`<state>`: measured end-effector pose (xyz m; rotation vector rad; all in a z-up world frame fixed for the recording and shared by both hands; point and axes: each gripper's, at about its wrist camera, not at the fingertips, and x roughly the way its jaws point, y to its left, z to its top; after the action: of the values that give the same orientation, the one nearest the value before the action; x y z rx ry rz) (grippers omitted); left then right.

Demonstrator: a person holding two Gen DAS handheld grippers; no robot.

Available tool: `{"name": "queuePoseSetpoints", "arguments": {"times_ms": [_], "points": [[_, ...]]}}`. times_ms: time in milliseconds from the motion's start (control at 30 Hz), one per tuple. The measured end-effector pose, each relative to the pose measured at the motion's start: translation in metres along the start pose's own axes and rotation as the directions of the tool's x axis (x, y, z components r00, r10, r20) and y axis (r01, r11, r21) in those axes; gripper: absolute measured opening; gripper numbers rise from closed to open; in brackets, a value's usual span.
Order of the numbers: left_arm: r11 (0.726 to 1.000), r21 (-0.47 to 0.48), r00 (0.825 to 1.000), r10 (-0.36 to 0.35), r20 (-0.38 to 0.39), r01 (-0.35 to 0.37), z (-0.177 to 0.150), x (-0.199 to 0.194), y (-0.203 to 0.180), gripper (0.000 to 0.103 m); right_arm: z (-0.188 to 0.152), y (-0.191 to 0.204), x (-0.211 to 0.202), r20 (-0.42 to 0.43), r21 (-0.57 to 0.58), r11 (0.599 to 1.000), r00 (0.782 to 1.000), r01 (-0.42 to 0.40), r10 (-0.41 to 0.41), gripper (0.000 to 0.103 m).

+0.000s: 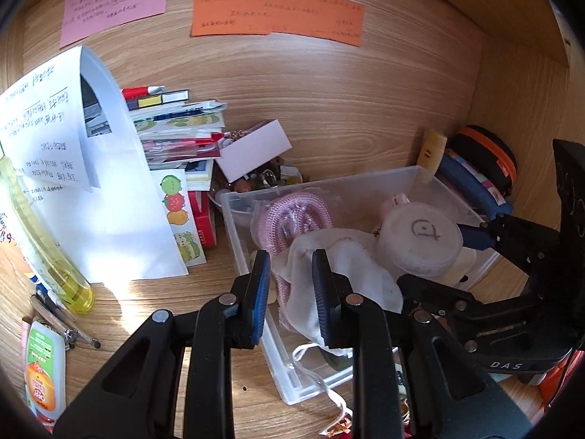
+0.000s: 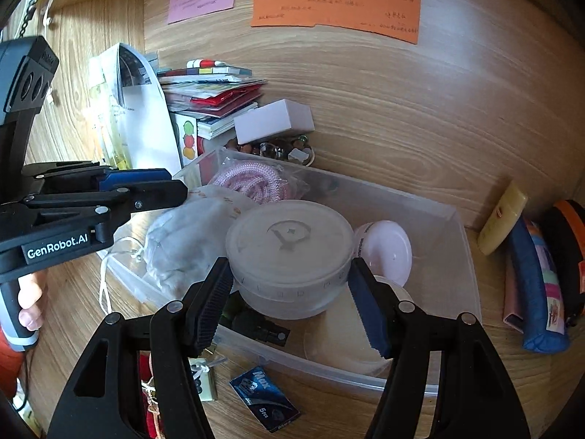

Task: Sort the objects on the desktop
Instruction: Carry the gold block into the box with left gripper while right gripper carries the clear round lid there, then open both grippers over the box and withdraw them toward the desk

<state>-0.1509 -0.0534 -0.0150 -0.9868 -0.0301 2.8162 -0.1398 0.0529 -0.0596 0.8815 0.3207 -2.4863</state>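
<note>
A clear plastic bin (image 1: 234,219) (image 2: 464,241) on the wooden desk holds a pink knitted item (image 1: 292,216) (image 2: 252,179), a white cloth pouch (image 1: 351,270) (image 2: 182,248) and a round frosted container (image 1: 420,241) (image 2: 289,248). My left gripper (image 1: 290,292) (image 2: 146,186) is over the bin's near wall with the pouch between its partly open fingers, not clamped. My right gripper (image 2: 292,303) (image 1: 475,226) is open, its fingers on either side of the round container, which rests on other items; whether the pads touch it is unclear.
Left of the bin stand white papers (image 1: 109,219), a stack of books and stickers (image 1: 175,128), a yellow bottle (image 1: 47,241) and an orange-green tube (image 1: 44,369). A blue pouch (image 2: 537,292) and an orange-black case (image 2: 570,248) lie right. A razor-blade pack (image 2: 263,398) lies in front.
</note>
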Motion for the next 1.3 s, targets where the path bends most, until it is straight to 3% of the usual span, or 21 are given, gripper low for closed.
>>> {"name": "queuePoseSetpoints", "arguments": {"times_ms": [200, 300, 600, 700, 867, 1100, 1300], "points": [[1.0, 0.004, 1.0, 0.006, 0.003, -0.006, -0.001, 0.0, -0.001, 0.026, 0.0, 0.006, 0.001, 0.009, -0.037, 0.999, 1.0, 0.025, -0.025, 0.062], [1.0, -0.006, 1.0, 0.009, 0.01, -0.009, 0.0, -0.001, 0.001, 0.034, 0.0, 0.005, 0.0, 0.011, -0.046, 0.999, 1.0, 0.027, -0.027, 0.063], [1.0, -0.011, 0.998, 0.025, 0.05, -0.025, 0.001, -0.009, 0.003, 0.058, -0.002, 0.009, -0.009, 0.052, -0.081, 0.996, 0.998, 0.043, -0.039, 0.078], [0.999, -0.014, 0.997, 0.033, 0.07, -0.032, 0.001, -0.014, 0.003, 0.068, -0.002, 0.007, -0.008, 0.044, -0.074, 0.996, 0.998, 0.041, -0.038, 0.079], [0.998, -0.032, 0.994, 0.06, 0.096, -0.057, 0.001, -0.02, 0.006, 0.095, 0.0, 0.002, -0.006, 0.018, -0.044, 0.999, 1.0, 0.017, -0.016, 0.08], [0.994, -0.104, 0.997, 0.044, 0.066, -0.037, -0.001, -0.017, 0.011, 0.098, 0.0, -0.003, -0.011, 0.03, -0.029, 0.999, 0.999, 0.016, -0.015, 0.081], [0.985, -0.107, 0.987, 0.141, 0.072, -0.133, -0.004, -0.024, 0.013, 0.099, 0.003, -0.01, -0.036, 0.087, -0.008, 1.0, 0.996, 0.006, -0.005, 0.085]]}}
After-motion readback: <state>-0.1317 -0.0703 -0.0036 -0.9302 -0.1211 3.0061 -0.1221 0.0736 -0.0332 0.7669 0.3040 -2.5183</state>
